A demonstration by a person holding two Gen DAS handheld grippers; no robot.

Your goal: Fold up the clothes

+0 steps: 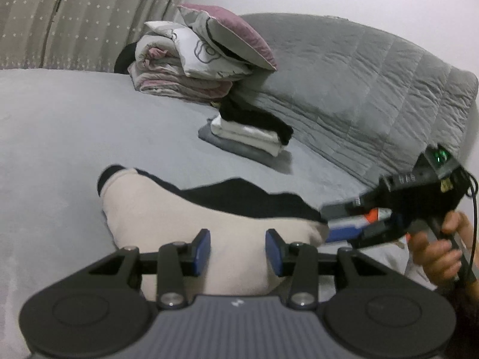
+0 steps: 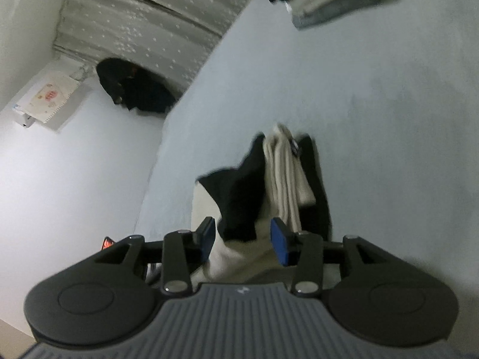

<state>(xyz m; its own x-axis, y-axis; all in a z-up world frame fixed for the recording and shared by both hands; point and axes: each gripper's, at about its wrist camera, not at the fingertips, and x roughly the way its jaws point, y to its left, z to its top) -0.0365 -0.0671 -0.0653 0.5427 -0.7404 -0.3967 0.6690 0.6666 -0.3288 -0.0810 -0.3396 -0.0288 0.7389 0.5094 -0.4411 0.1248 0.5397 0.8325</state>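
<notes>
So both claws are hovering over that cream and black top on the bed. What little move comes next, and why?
Probably closing the left claw on the cream and black garment. Its blue pads stand apart with cream cloth between them, not pinching it, and the right claw is open too, so nothing is gripped for a fold yet.

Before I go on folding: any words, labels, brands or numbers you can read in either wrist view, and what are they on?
None can be read.
Small white logo mark on the left tongs' grey body: too small to read.
Red print on the white sheet on the side surface: too blurred.
Small tag on the cream and black garment: blurred.
</notes>
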